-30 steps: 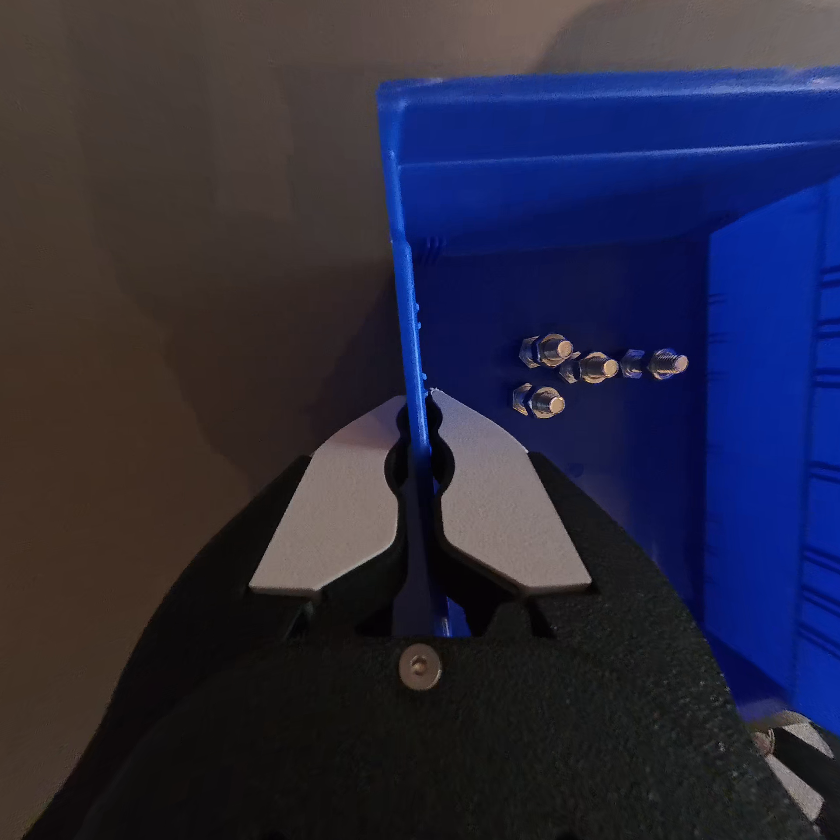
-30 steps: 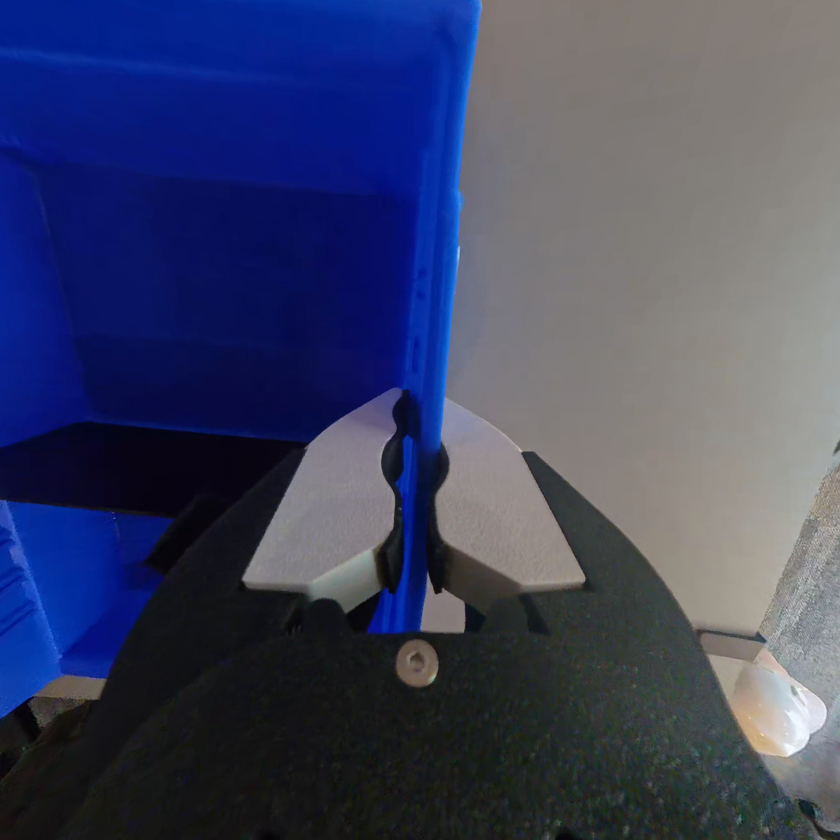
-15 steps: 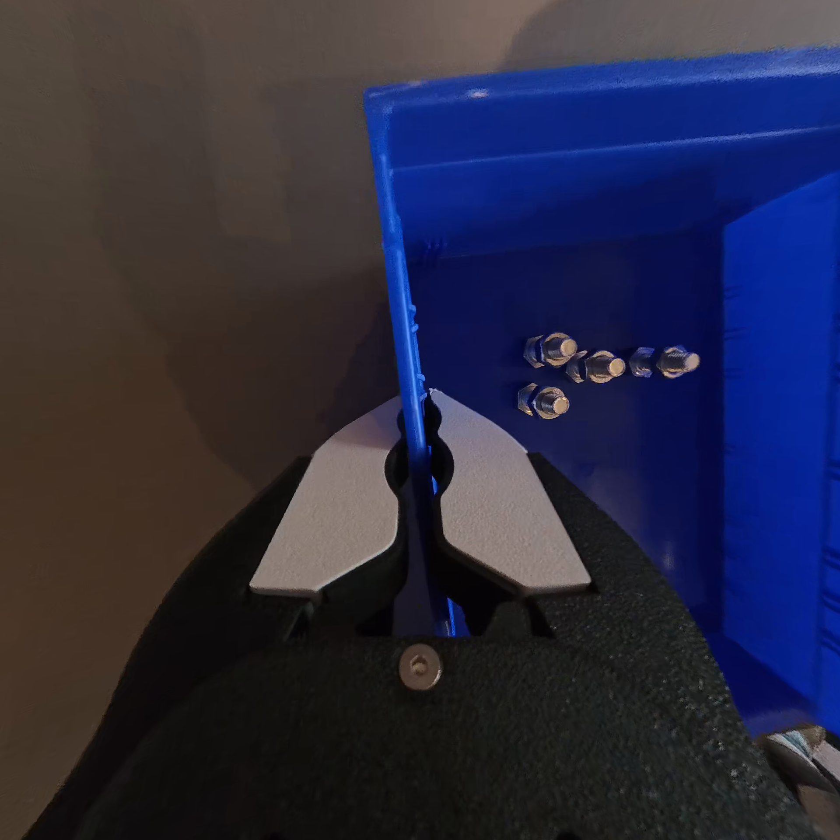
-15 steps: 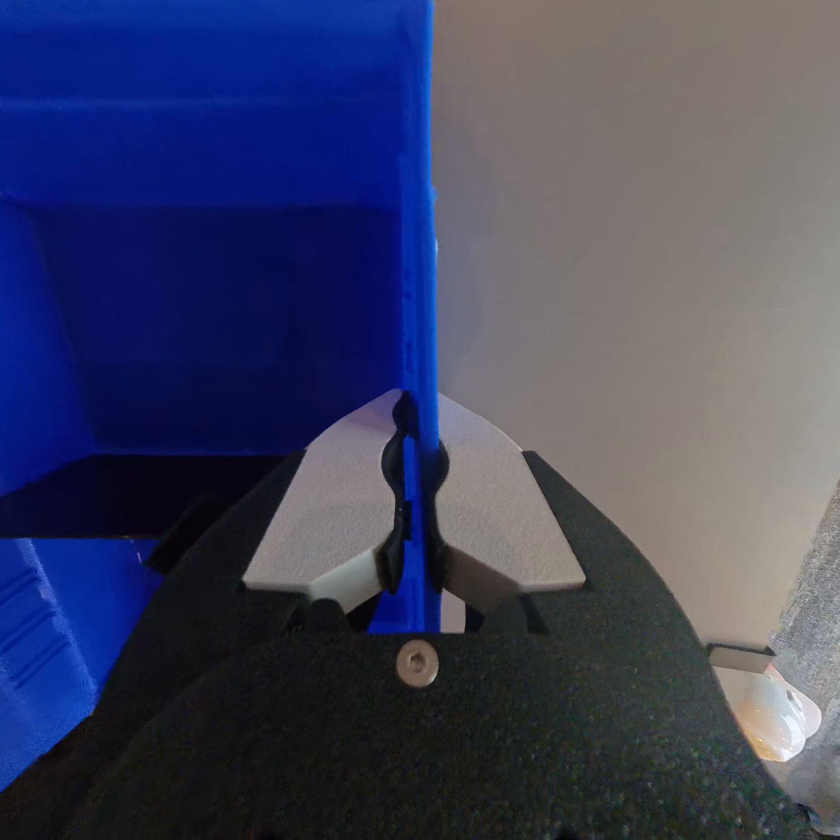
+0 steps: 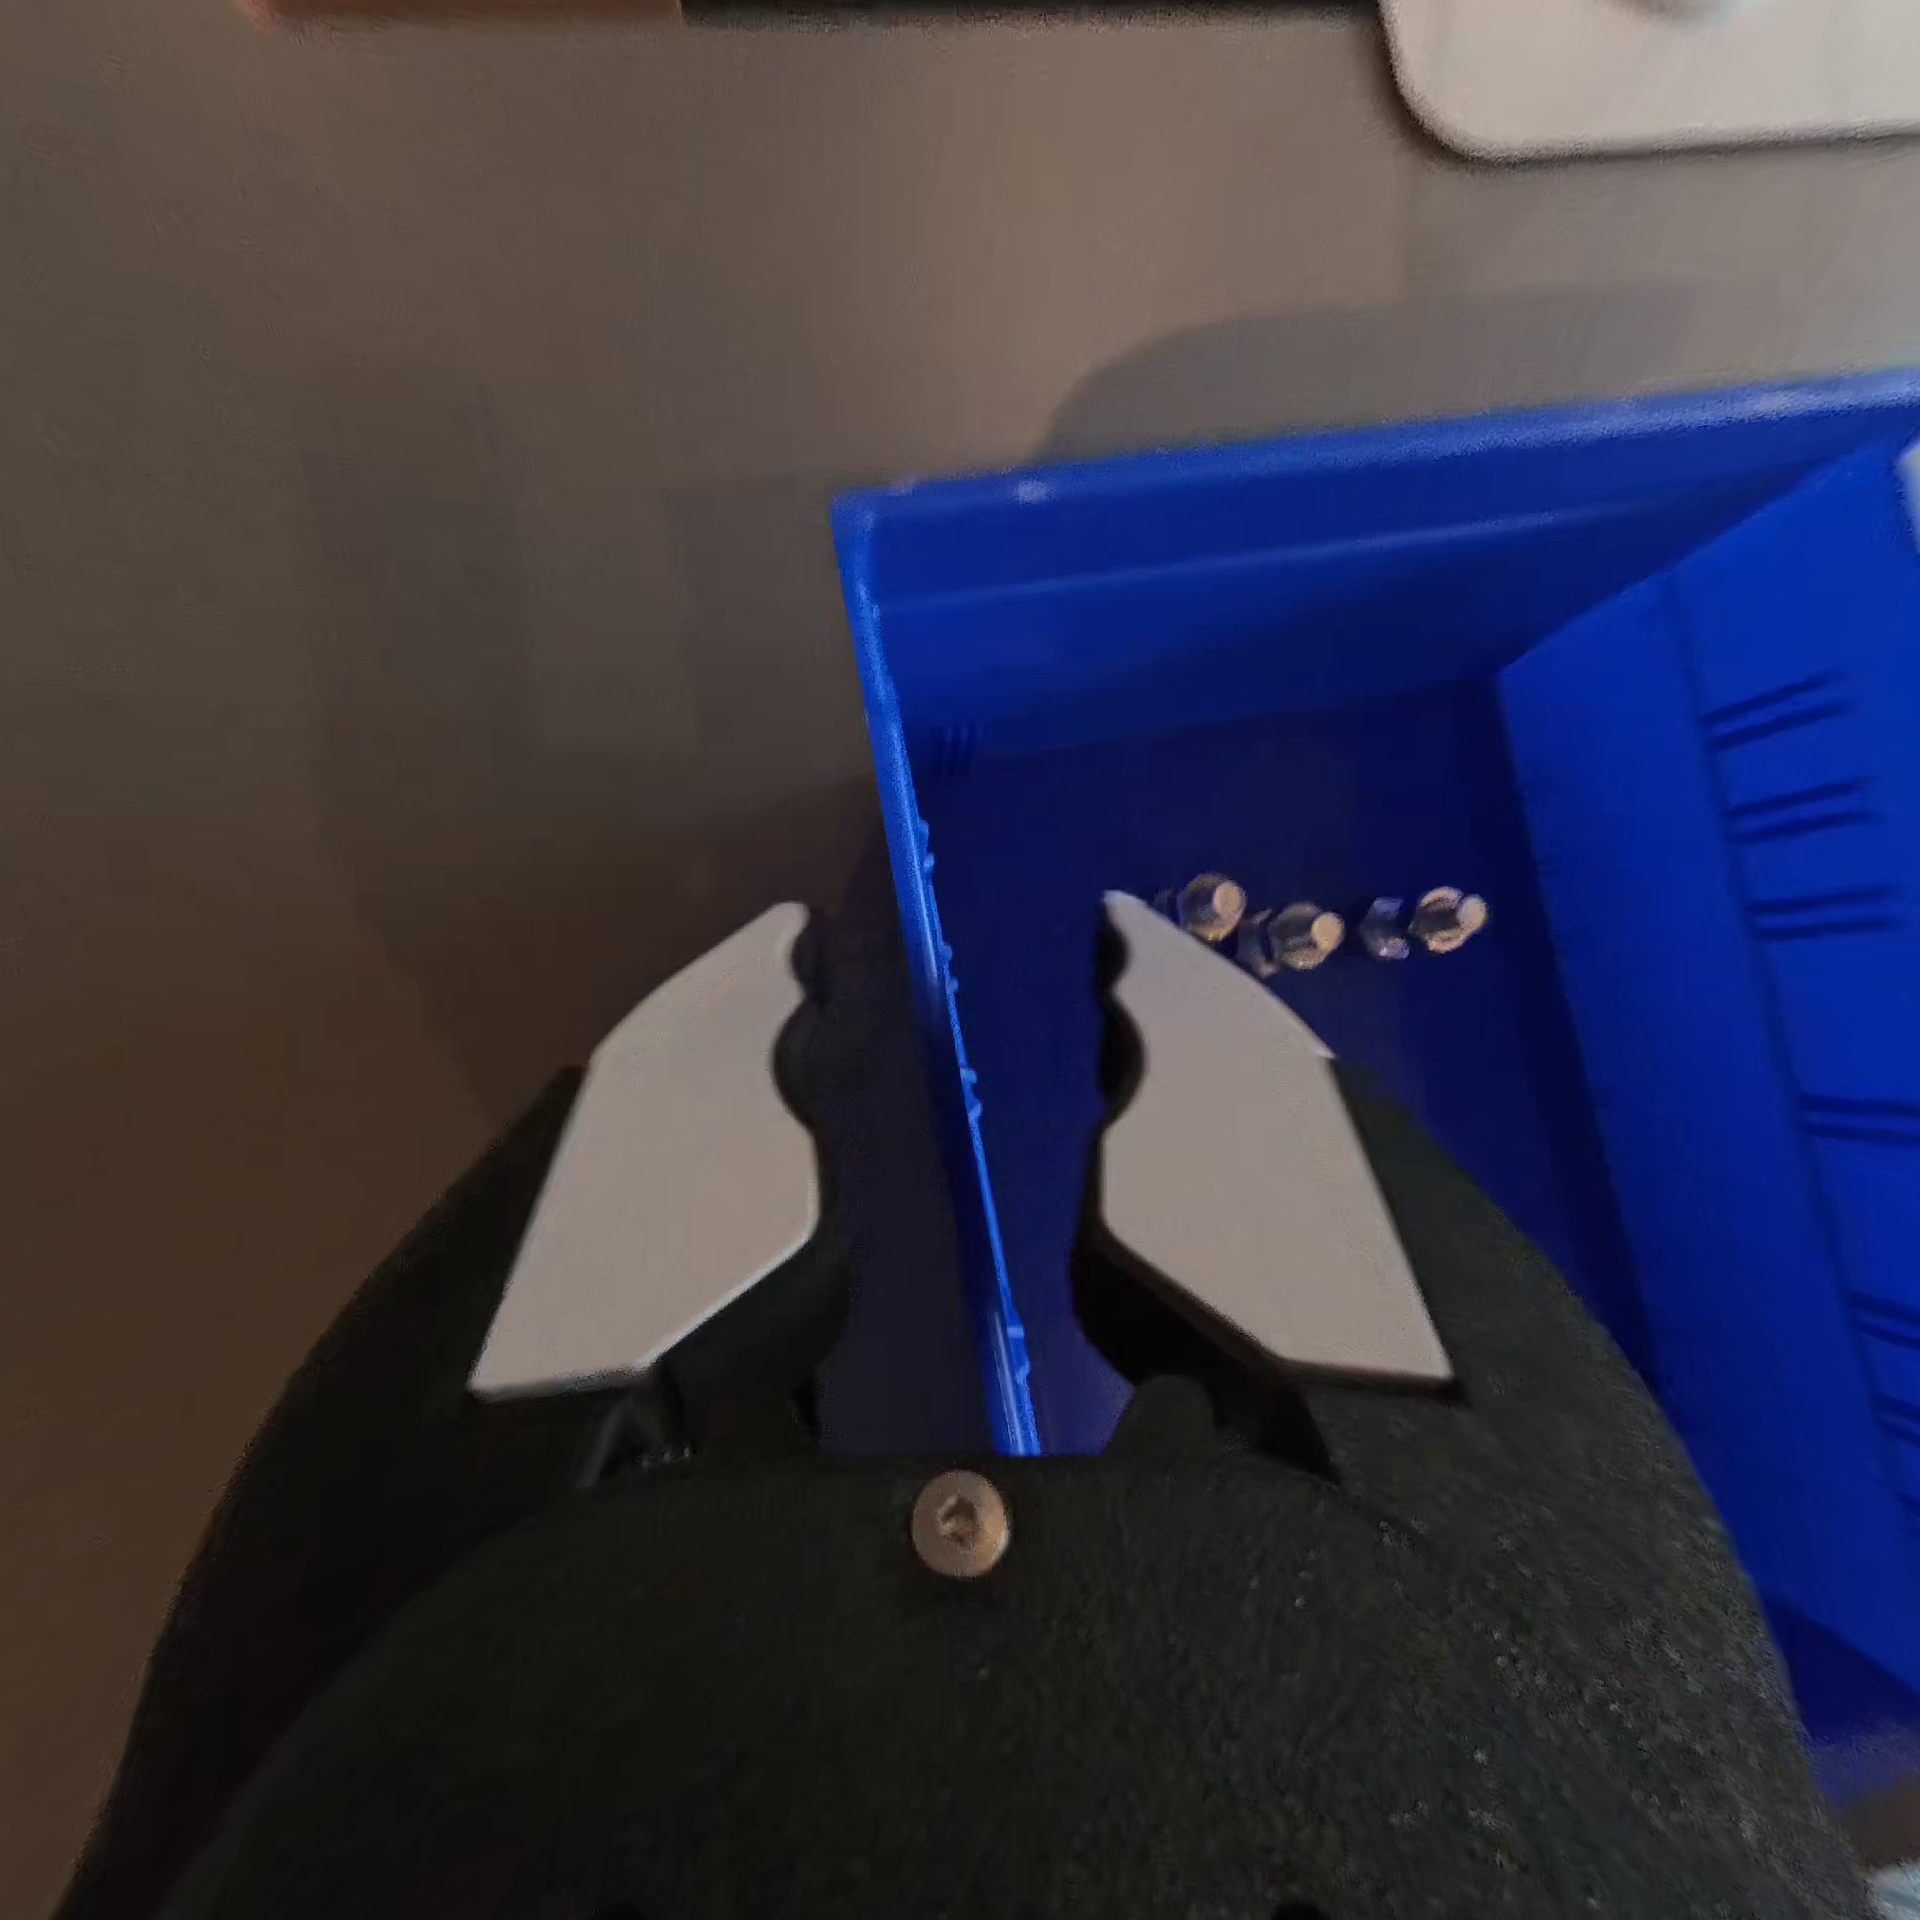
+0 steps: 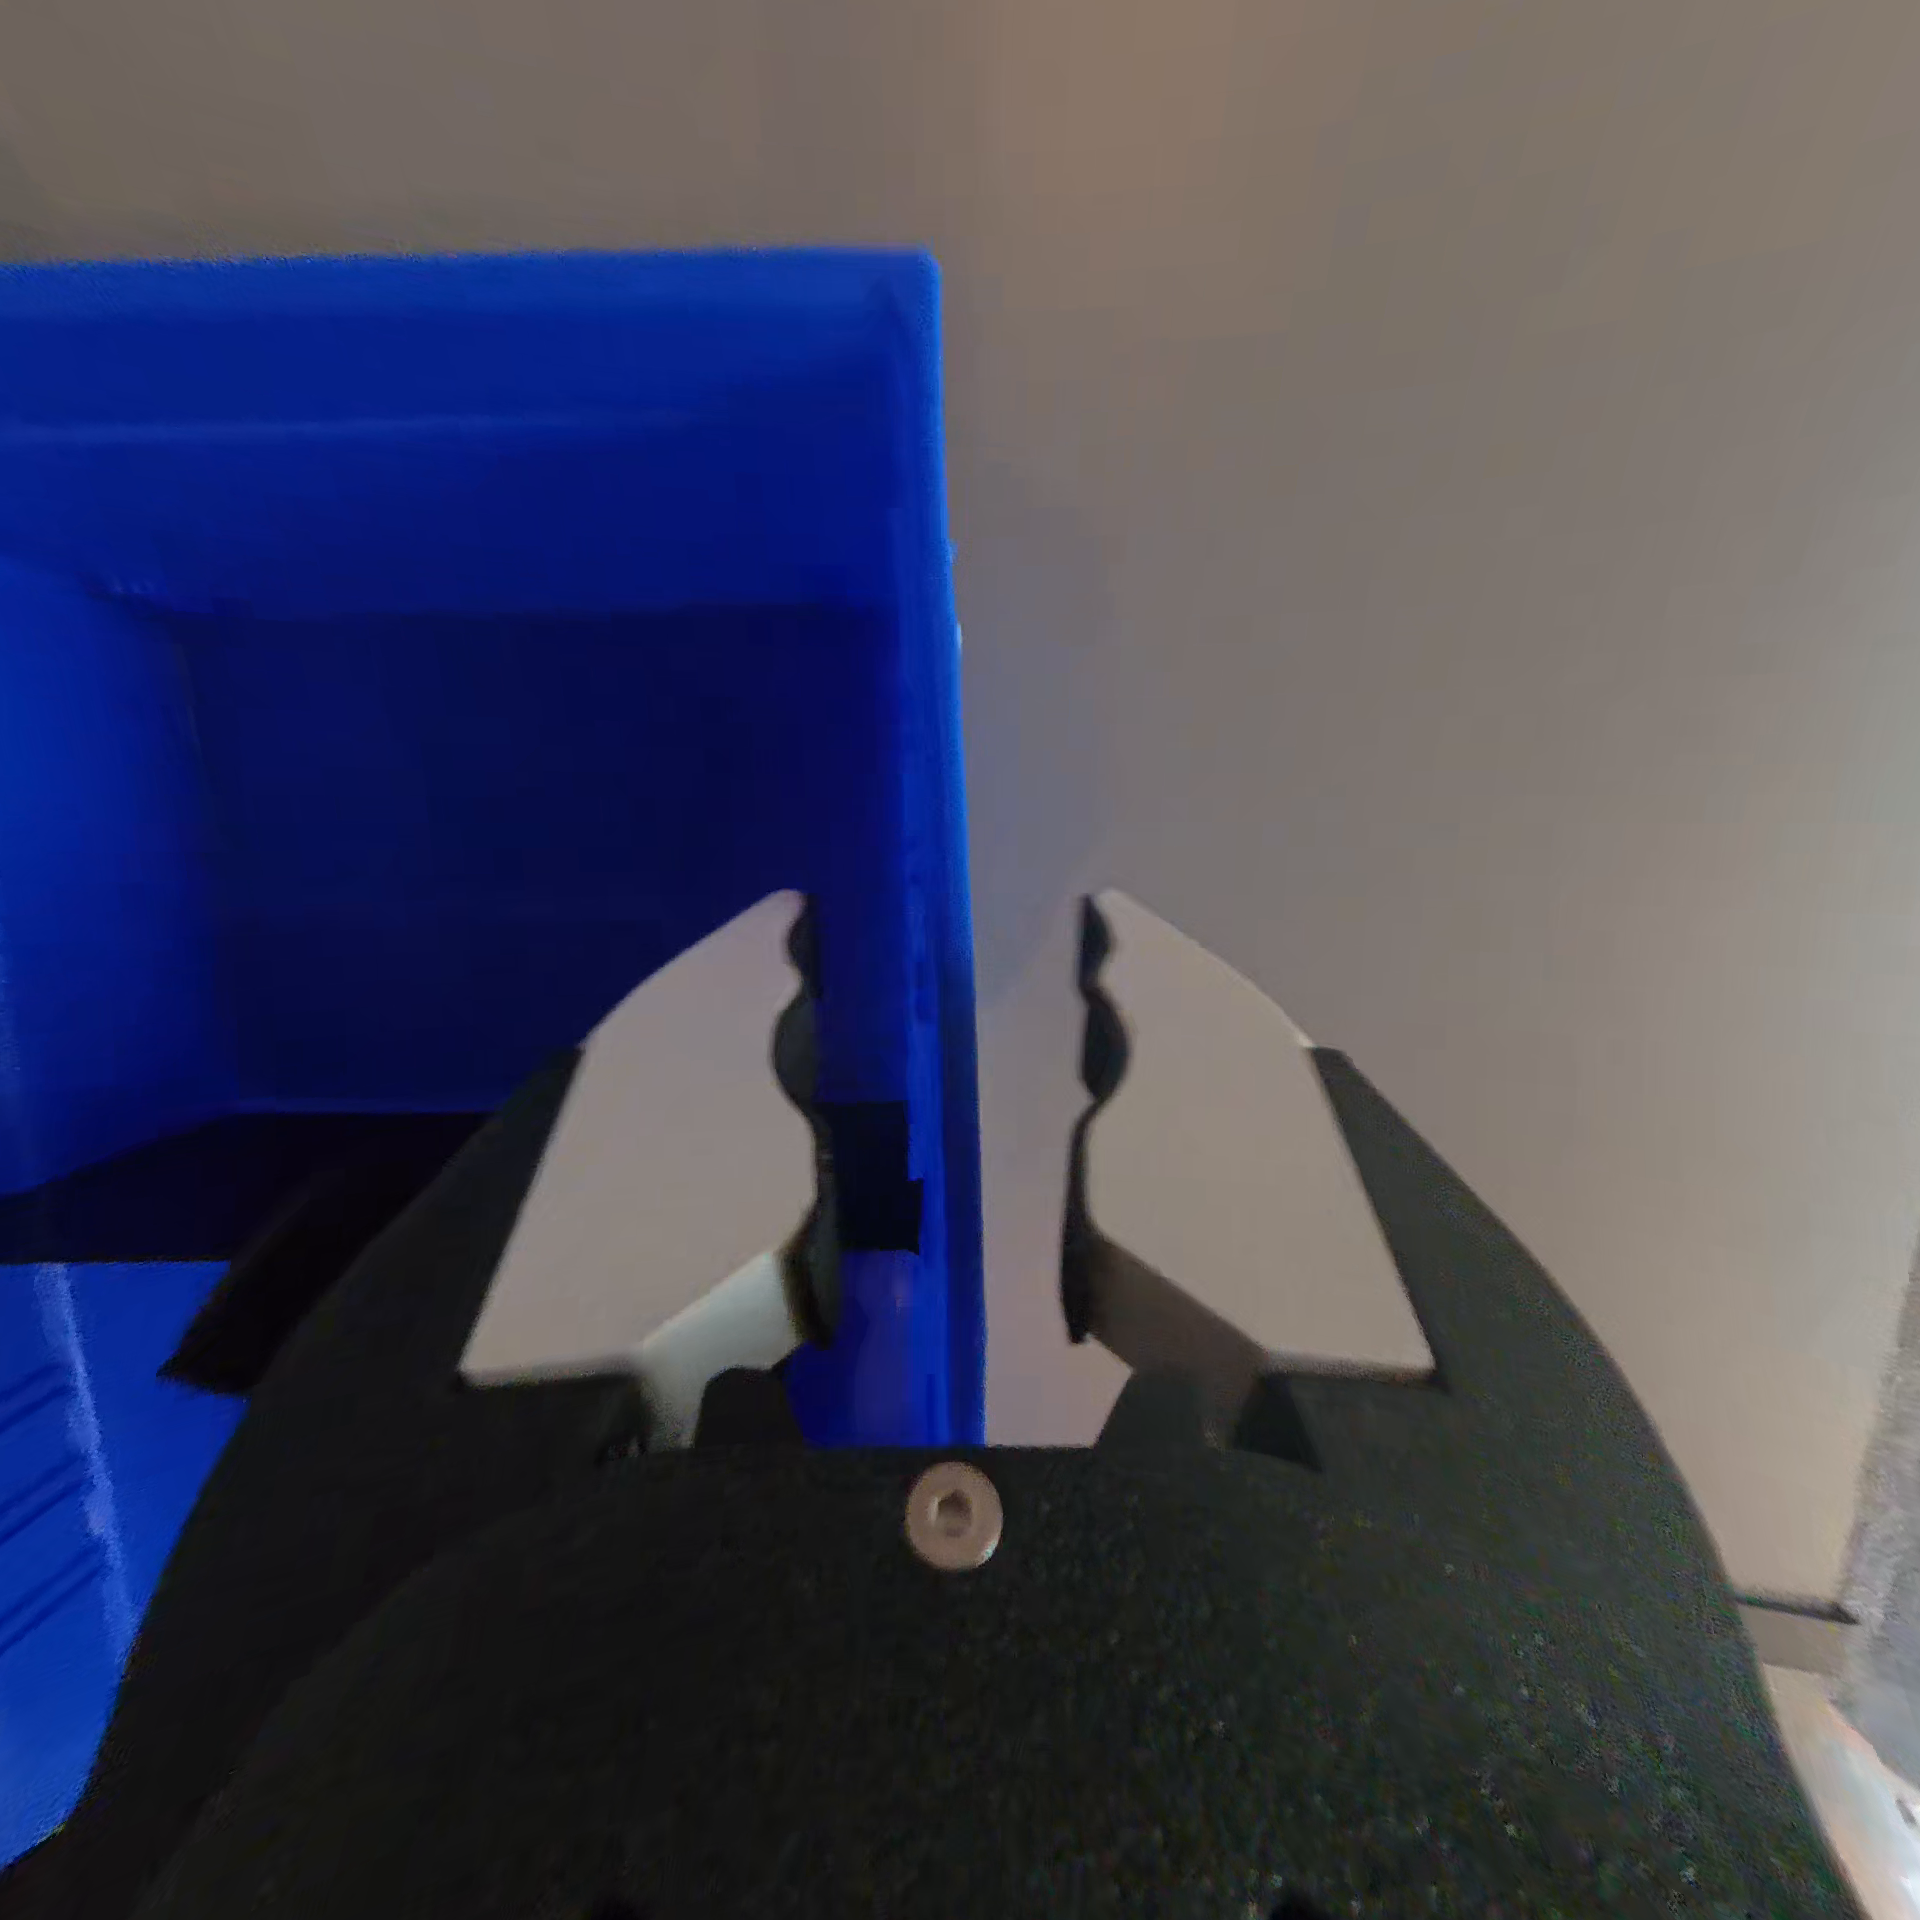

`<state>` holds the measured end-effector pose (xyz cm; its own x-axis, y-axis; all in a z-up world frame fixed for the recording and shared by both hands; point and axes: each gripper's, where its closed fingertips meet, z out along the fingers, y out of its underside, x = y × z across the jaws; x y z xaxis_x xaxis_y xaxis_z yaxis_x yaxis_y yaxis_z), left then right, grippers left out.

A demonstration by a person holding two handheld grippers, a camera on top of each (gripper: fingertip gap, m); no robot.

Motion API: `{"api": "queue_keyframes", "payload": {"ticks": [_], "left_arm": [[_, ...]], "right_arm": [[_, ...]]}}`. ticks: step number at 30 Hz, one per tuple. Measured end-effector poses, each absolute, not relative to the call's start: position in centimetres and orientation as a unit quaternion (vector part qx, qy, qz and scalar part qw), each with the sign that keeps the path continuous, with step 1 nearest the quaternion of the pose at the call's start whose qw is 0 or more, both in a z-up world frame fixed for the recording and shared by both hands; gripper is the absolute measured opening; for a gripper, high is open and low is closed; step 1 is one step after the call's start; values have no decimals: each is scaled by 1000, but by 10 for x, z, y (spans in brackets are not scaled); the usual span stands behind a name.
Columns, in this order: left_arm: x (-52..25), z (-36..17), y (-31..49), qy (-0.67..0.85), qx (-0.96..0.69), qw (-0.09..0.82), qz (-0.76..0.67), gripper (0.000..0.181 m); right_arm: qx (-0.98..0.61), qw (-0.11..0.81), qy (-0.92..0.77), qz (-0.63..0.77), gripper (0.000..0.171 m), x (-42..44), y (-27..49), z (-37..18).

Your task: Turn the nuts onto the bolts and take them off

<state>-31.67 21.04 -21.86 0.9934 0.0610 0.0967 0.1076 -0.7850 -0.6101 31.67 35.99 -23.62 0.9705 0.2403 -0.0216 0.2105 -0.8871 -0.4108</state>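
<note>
1. The left gripper (image 5: 951, 914) stands with its jaws well apart, straddling the left wall of a blue plastic bin (image 5: 1299, 561). One finger is outside the wall, the other inside; neither touches it, and the gripper holds nothing.

2. The right gripper (image 6: 945, 909) is spread about as wide and straddles the bin's (image 6: 468, 343) opposite wall. Its left finger is inside the bin and its right finger outside, with a clear gap on both sides (so it grips nothing either).

3. The bolts (image 5: 1309, 930) lie on the bin floor in a loose row — at least three show in the left wrist view, each with what looks like a nut beside or on it. Blur keeps me from telling whether the nuts are threaded on. The inner fingertip of the left gripper hides the near end of the row.

4. The relation that matters: the bolts sit just ahead and to the right of the left gripper's inner finger, toward the left side of the bin. The right wrist view shows no bolts at all, so the left gripper is probably the nearer one.

5. Each bolt's long axis lies roughly across the left view, tip toward the right — I judge a grasp would need the jaws to close across the shank.

6. The task proper looks not yet begun.
</note>
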Motion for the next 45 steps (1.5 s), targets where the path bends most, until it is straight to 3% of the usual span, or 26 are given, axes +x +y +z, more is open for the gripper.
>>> {"api": "queue_keyframes", "payload": {"ticks": [1, 3, 5, 8, 11, 13, 16, 17, 21, 23, 25, 26, 30, 32, 33, 34, 35, 36, 37, 39, 41, 42, 43, 45], "left_arm": [[-317, -208, 215, -42, -934, 353, -36, 70], [-315, -177, 222, -32, -900, 432, -50, 83], [-311, -126, 225, -22, -831, 552, -68, 99], [-311, -45, 203, -18, -696, 714, -70, 124], [-292, 4, 172, 42, -617, 784, -60, 134], [-271, 29, 145, 96, -554, 825, -53, 124], [-247, 59, 95, 124, -420, 899, -4, 76], [-237, 64, 80, 144, -387, 911, 5, 50], [-209, 62, 50, 184, -354, 917, -12, 0], [-203, 52, 48, 187, -373, 909, -6, 0], [-205, 40, 52, 180, -403, 897, 33, 0], [-206, 33, 52, 176, -416, 890, 55, 0], [-216, 2, 61, 111, -528, 841, 23, 2], [-211, -12, 60, 102, -566, 818, -27, 38], [-205, -22, 61, 111, -593, 796, -50, 33], [-197, -33, 61, 141, -610, 778, -60, 3], [-190, -42, 61, 173, -620, 763, -61, 0], [-189, -49, 64, 181, -631, 753, -54, 0], [-191, -54, 68, 176, -639, 748, -45, 0], [-199, -67, 79, 154, -671, 725, -28, 1], [-201, -92, 87, 148, -738, 658, -25, 28], [-203, -101, 89, 144, -760, 633, -16, 31], [-202, -106, 90, 149, -766, 626, -5, 17], [-190, -112, 94, 177, -769, 614, -25, 1]], "right_arm": [[-967, 220, -124, 24, 63, 319, 362, -230], [-954, 267, -138, 12, 86, 321, 368, -209], [-927, 341, -152, 26, 98, 316, 371, -178], [-870, 460, -173, 46, 112, 307, 363, -122], [-787, 580, -203, 53, 111, 298, 341, -68], [-719, 656, -223, 52, 109, 294, 323, -37], [-639, 727, -239, 83, 99, 284, 293, -8], [-618, 743, -237, 102, 96, 281, 284, -3], [-502, 813, -244, 167, 66, 276, 247, 21], [-460, 828, -260, 186, 44, 274, 227, 26], [-415, 842, -279, 204, 2, 271, 206, 31], [-407, 841, -281, 220, 0, 269, 198, 32], [-417, 806, -310, 283, 1, 255, 177, 24], [-429, 783, -336, 299, 31, 243, 170, 17], [-442, 768, -347, 308, 53, 236, 169, 12], [-451, 754, -359, 315, 64, 228, 168, 7], [-448, 750, -374, 312, 51, 222, 165, 2], [-434, 757, -388, 297, 3, 216, 162, -1], [-424, 768, -391, 277, 0, 212, 162, -2], [-440, 764, -400, 252, 1, 200, 170, -11], [-468, 732, -421, 259, 43, 183, 176, -25], [-490, 708, -434, 266, 57, 174, 178, -34], [-506, 683, -451, 271, 63, 166, 179, -44], [-524, 653, -474, 271, 57, 154, 180, -59]]}}
